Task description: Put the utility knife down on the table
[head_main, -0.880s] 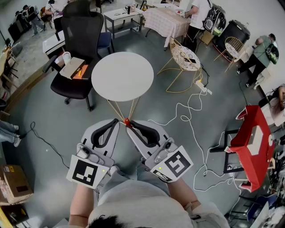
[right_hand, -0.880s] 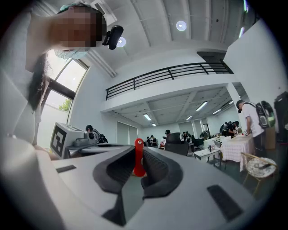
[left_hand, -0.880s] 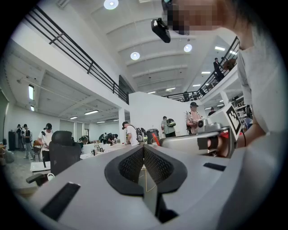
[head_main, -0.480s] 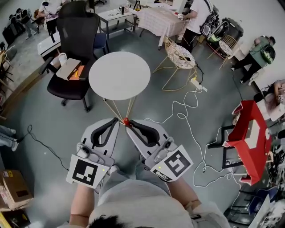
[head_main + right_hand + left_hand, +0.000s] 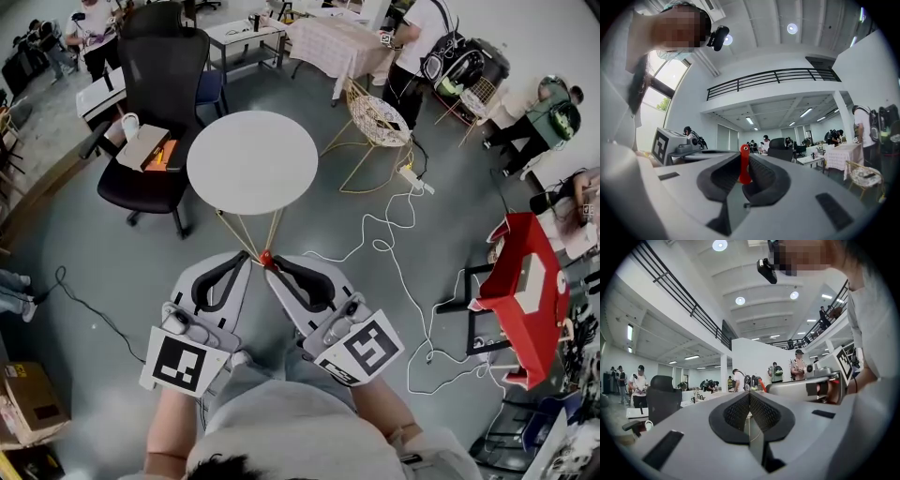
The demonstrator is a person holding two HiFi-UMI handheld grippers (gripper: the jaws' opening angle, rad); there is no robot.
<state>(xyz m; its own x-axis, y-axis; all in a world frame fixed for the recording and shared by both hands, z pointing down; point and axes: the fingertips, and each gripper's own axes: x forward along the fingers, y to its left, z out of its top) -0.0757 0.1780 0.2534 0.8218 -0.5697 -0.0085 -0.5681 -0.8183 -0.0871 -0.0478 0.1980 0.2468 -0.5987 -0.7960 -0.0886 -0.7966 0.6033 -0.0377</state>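
Both jaws clenched | right gripper pinches red utility knife upright | left gripper empty

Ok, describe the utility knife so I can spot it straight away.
Find the round white table in the head view; just below it the left hand-held gripper and right hand-held gripper meet tip to tip. The utility knife is the slim red piece clamped in the right one's grey jaws, the only red thing there.

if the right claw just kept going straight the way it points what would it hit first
Probably the left claw: both tips nearly meet, so the right claw, shut on the red utility knife, would likely brush it. Past that, the round white table; height is unclear.
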